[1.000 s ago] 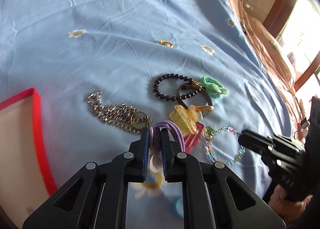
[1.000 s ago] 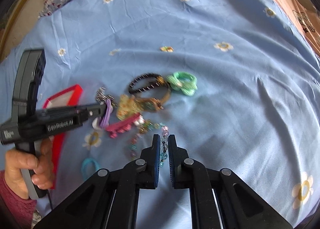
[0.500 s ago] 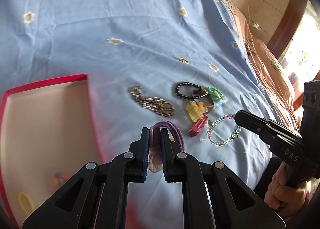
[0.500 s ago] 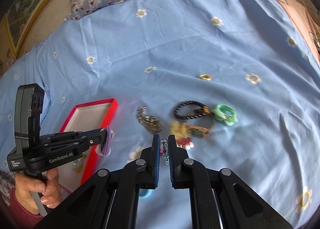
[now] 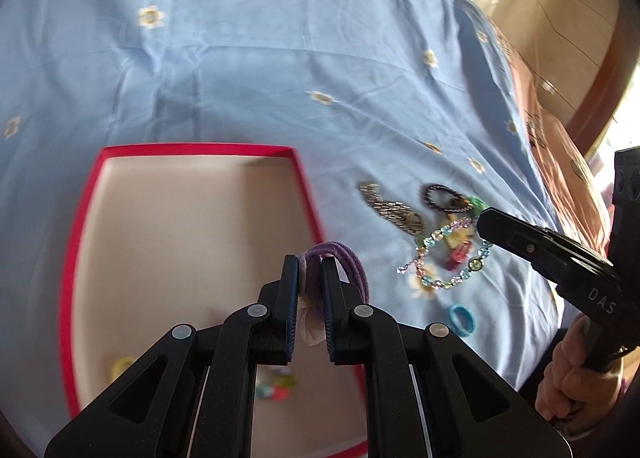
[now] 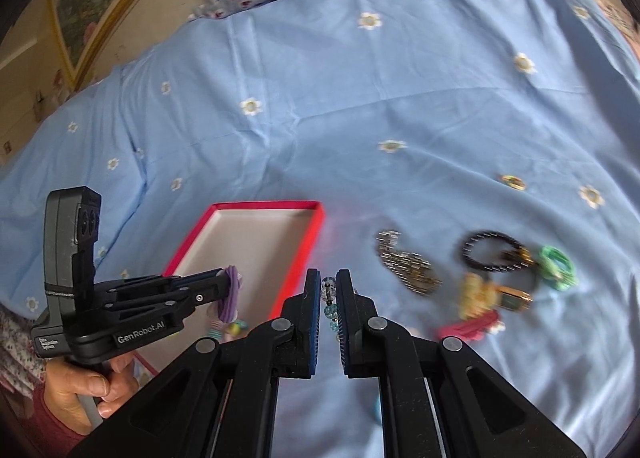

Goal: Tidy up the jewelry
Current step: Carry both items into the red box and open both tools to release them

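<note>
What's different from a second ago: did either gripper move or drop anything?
Both lifted their pieces off the bed and carried them toward the red box. The left gripper, shut on the purple hair tie, now hangs over the box's right edge. The right gripper, shut on the beaded bracelet, has raised it clear of the pile. Nothing was dropped. The silver chain, dark bead bracelet and green tie lie as before.

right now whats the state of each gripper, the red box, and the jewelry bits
left gripper: shut on purple hair tie, over the box
right gripper: shut on beaded bracelet, lifted off the sheet
red box: open, a few small pieces inside
silver chain: lying on the sheet
dark bead bracelet: lying on the sheet
blue ring: lying on the sheet
</note>
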`<action>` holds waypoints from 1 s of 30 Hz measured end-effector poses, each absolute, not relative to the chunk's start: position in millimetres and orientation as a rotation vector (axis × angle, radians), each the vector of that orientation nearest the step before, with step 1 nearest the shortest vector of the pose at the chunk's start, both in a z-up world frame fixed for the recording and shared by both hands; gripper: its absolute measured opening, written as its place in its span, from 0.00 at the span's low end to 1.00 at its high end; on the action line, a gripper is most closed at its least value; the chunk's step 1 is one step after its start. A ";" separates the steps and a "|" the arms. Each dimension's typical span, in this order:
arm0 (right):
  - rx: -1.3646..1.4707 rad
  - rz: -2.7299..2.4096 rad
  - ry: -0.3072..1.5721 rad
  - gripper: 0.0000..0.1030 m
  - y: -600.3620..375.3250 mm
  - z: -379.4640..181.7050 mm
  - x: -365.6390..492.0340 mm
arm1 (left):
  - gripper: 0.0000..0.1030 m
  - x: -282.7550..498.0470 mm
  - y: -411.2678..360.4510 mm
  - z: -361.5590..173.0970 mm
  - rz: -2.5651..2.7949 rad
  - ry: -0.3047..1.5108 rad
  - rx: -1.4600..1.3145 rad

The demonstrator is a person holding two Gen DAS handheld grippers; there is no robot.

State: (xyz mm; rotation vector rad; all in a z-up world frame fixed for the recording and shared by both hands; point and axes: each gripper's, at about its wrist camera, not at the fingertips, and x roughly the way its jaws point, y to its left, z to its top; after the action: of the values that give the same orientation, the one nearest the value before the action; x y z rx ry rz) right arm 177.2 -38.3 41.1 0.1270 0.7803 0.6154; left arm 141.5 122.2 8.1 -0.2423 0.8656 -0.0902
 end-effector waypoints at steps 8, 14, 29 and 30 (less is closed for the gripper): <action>0.091 0.742 0.780 0.07 24.2 46.8 178.5 | 0.09 127.9 176.0 1.8 0.016 0.872 -0.287; 0.077 0.821 0.807 0.07 69.7 38.9 181.1 | 0.09 123.6 202.6 -11.4 0.078 0.903 -0.304; 0.083 0.787 0.925 0.07 90.9 -12.1 205.0 | 0.10 134.4 219.1 -46.6 0.153 0.991 -0.279; 0.079 0.781 0.932 0.07 90.7 -15.5 206.7 | 0.10 135.1 219.3 -47.8 0.155 0.993 -0.279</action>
State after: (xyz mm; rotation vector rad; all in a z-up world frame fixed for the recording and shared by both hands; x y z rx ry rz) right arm 206.7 90.7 -15.5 0.0785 0.9318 0.7810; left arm 135.1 219.3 -47.8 -0.2793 0.9934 0.1547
